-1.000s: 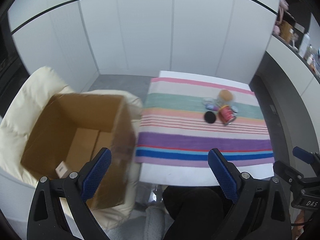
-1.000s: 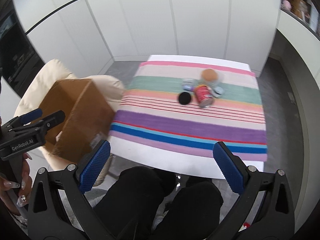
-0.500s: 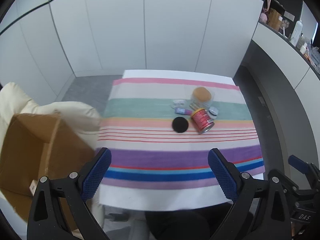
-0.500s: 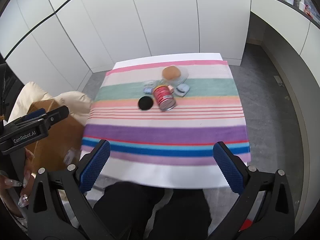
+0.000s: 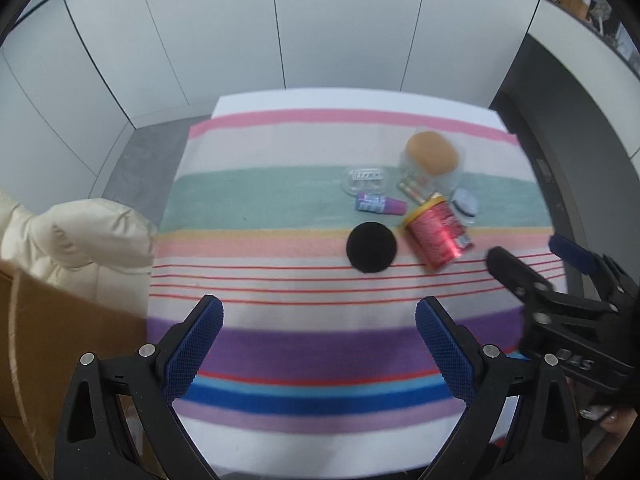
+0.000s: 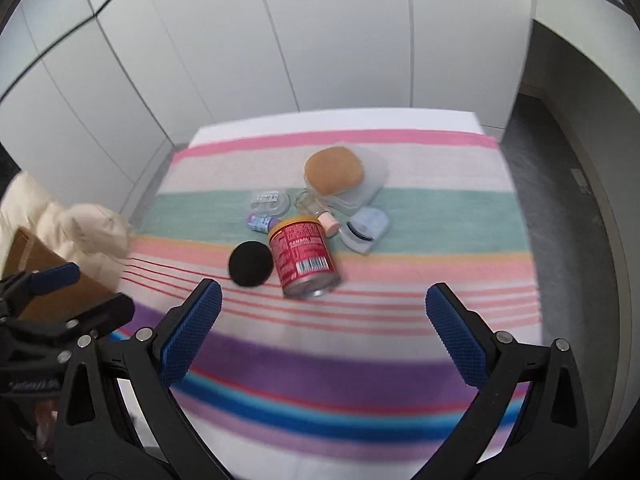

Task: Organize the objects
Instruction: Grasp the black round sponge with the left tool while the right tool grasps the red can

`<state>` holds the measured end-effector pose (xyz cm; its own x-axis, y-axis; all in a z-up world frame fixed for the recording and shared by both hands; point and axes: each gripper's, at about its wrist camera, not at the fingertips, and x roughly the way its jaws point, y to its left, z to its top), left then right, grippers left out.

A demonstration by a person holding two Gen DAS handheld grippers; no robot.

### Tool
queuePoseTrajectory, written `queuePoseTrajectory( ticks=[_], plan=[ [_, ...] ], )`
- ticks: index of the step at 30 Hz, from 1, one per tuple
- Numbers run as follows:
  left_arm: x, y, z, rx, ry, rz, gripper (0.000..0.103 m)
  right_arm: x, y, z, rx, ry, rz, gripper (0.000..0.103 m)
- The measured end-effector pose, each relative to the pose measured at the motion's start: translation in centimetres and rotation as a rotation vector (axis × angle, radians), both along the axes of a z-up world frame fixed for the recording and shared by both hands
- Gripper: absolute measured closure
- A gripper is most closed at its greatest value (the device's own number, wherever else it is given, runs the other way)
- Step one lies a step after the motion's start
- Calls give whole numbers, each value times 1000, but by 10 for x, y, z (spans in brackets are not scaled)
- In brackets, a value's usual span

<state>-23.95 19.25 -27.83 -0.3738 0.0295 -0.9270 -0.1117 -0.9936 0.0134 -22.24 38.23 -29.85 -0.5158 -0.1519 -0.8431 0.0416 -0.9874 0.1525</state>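
A cluster of small items lies on the striped cloth [image 5: 280, 344]: a red can [image 5: 438, 236] [image 6: 304, 258] on its side, a black round disc [image 5: 371, 247] [image 6: 251, 264], a small purple tube [image 5: 380, 205] [image 6: 261, 222], a clear oval case [image 5: 366, 179] [image 6: 270, 202], a tan sponge [image 5: 432, 153] [image 6: 334, 170] on a clear container, and a pale blue object [image 6: 366, 228]. My left gripper [image 5: 318, 330] is open over the near stripes, empty. My right gripper [image 6: 322, 314] is open too, just short of the can.
A cardboard box [image 5: 60, 344] [image 6: 44, 276] sits on a cream padded chair [image 5: 76, 236] [image 6: 80, 228] at the table's left. White cabinet panels [image 5: 320, 20] stand behind the table. A dark gap and a counter [image 5: 592, 64] run along the right.
Both grippers swung from the box side toward the table and moved closer to the item cluster; the items now look larger. Both stayed open and nothing was picked up.
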Motion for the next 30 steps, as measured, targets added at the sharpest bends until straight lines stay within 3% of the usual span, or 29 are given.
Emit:
queuePoseTrajectory(
  ticks=[9,10,12,19,21,22,23,24,25,30],
  plan=[
    [-32,13,-59,-43,-58,-16,5,-55,-24,-74,59,-66,73,11],
    [-34,14,-63,-45,-59,-15,5,-57,-26,-80,62,-77,81,17],
    [-39,19,-73,-66,-66,-11,5,-59,-27,-91,59,-87,104,45],
    [-53,38,-99,-40,-81,-18,6,-32,6,-82,51,-68,19,47],
    [-59,43,-110,-14,-90,-19,17,-23,19,-76,31,-68,-16,47],
    [-62,47,-115,-8,-97,-20,16,-19,26,-73,21,-72,-32,47],
    [-63,48,-115,2,-72,-18,26,-15,31,-71,15,-74,-45,47],
    [-64,50,-113,2,-47,-19,46,-12,35,-69,12,-75,-59,47],
    [-64,53,-110,5,-36,-25,59,-8,40,-67,13,-79,-69,47],
    [-62,60,-97,-32,-22,-29,58,2,50,-58,25,-89,-85,47]
  ],
)
